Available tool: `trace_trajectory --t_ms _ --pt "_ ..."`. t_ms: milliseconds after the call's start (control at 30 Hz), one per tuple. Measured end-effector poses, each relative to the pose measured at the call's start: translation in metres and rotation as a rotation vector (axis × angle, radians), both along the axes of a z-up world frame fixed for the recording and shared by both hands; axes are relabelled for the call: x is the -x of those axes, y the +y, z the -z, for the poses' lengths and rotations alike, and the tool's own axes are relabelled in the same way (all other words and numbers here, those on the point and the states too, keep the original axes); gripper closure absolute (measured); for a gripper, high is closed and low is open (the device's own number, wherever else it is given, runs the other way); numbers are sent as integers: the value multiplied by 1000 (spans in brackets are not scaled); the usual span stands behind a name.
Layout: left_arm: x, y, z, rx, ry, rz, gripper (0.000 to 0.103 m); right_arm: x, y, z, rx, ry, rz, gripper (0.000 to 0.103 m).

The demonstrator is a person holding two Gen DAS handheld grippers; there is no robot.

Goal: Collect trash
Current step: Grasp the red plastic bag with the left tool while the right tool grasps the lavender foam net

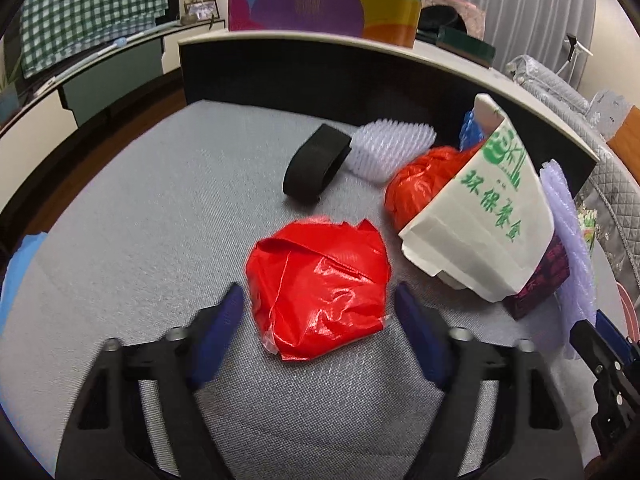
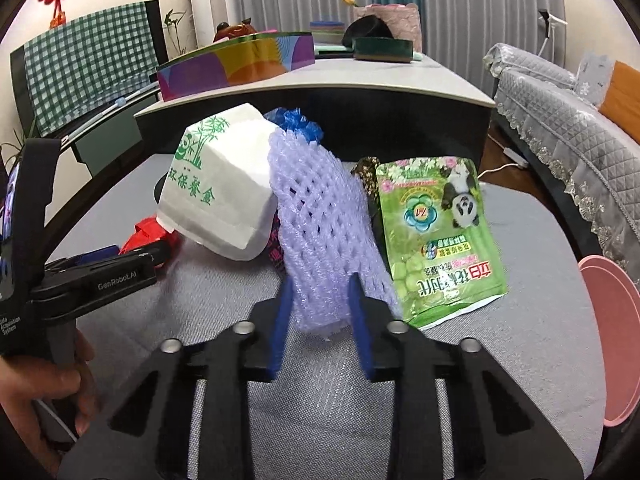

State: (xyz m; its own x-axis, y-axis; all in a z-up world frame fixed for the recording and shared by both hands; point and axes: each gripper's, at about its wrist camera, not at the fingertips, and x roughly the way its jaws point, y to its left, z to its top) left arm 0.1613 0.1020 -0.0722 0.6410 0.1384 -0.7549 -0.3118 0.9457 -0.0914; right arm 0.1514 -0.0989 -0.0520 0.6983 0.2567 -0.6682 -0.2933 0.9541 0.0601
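On the grey bench (image 1: 140, 216), near the middle: a crumpled red plastic bag (image 1: 320, 284), flanked by the left tongs (image 1: 318, 300), spread wide and released, touching nothing. Further right, the right tongs (image 2: 320, 284), clenched on the lower end of a purple foam fruit net (image 2: 324, 224). Beside the net, a white paper bag (image 2: 224, 192) printed with a green panda, bamboo and Chinese characters; on the other side, a green pouch (image 2: 436, 236), lying upside down, with panda artwork and Chinese lettering. "GenRobot.AI" readable on the left tool's body.

Likely trouble: slick, springy red plastic squirming out of a shallow pinch; soft net compressing and slipping loose; neighbouring paper bag toppling if the net drags against it.
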Motion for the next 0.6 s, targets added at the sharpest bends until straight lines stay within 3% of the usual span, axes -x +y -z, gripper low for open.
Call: trace_trajectory --t_ms 33,133,600 --pt "0 -1 0 2 1 0 37 0 0 0 3 0 -5 86" --pt "2 -3 -2 -5 -10 4 39 3 0 -3 7 -8 -13 90" --pt "36 -15 -32 -56 -119 21 41 37 -17 -44 13 -124 10 91"
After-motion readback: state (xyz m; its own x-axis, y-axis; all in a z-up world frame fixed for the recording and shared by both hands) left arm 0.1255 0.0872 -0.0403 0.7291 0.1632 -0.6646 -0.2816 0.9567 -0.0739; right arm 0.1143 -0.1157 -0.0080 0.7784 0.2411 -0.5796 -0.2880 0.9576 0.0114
